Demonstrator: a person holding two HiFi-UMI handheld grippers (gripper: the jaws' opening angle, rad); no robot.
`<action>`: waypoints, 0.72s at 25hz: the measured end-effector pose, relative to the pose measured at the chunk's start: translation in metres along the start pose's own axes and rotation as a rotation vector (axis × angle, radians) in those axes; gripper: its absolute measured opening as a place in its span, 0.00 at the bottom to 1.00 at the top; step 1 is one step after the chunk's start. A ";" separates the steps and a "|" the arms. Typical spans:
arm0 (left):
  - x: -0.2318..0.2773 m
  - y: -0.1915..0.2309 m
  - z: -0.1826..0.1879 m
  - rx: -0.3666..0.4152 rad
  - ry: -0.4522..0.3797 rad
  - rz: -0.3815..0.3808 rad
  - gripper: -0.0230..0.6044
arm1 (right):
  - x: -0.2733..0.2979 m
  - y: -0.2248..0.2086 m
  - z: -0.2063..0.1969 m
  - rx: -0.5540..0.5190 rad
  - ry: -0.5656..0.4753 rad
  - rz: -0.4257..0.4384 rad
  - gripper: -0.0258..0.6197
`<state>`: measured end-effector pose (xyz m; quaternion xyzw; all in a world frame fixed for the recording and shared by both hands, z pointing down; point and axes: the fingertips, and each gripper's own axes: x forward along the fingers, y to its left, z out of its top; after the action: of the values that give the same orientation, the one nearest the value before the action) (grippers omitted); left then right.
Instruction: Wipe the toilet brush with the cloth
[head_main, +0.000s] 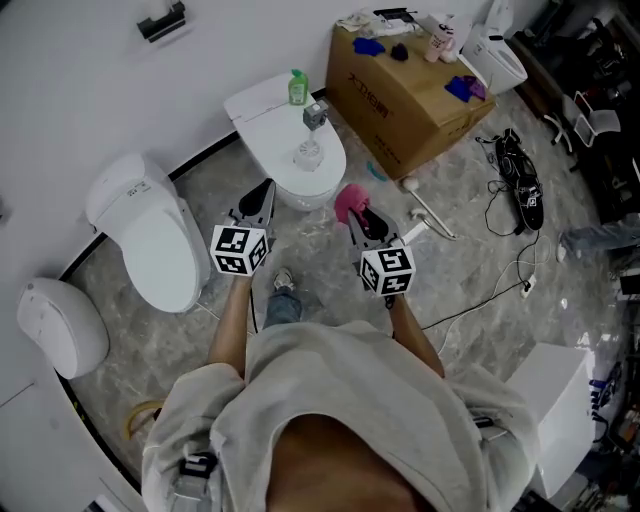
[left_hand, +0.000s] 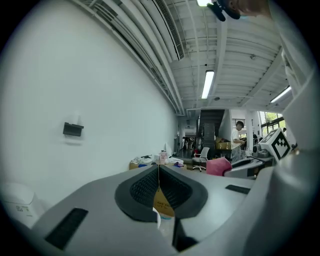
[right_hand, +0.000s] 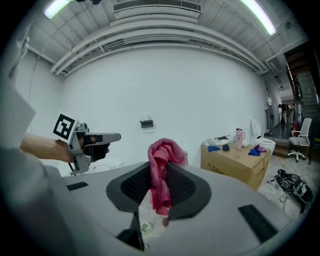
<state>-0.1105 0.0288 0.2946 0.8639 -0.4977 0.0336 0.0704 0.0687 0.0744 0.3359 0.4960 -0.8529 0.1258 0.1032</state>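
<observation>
A pink cloth (head_main: 347, 200) is pinched in my right gripper (head_main: 356, 216), which is shut on it; in the right gripper view the cloth (right_hand: 162, 152) bunches up above the right gripper (right_hand: 160, 180)'s closed jaws. My left gripper (head_main: 265, 190) is shut with nothing in it, and its jaws meet in the left gripper view (left_hand: 159, 176). Both grippers hover side by side over the floor, just short of a white basin-like fixture (head_main: 265, 105). On that fixture a grey-topped handle stands in a clear holder (head_main: 310, 140), apparently the toilet brush.
A green bottle (head_main: 297, 88) stands on the fixture. A white toilet (head_main: 150, 235) is at the left, a cardboard box (head_main: 400, 90) with small items at the back right. A long-handled white tool (head_main: 428, 215), cables and black shoes (head_main: 520, 180) lie on the floor.
</observation>
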 end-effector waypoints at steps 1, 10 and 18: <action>0.009 0.009 0.005 0.004 -0.004 -0.011 0.07 | 0.010 -0.001 0.004 -0.001 0.004 -0.009 0.20; 0.074 0.086 0.025 -0.004 -0.015 -0.087 0.07 | 0.087 -0.013 0.038 -0.022 0.023 -0.091 0.20; 0.125 0.122 0.033 0.024 0.003 -0.179 0.07 | 0.132 -0.024 0.051 -0.003 0.021 -0.166 0.20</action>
<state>-0.1532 -0.1434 0.2887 0.9056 -0.4178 0.0346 0.0637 0.0227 -0.0613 0.3297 0.5634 -0.8080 0.1209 0.1231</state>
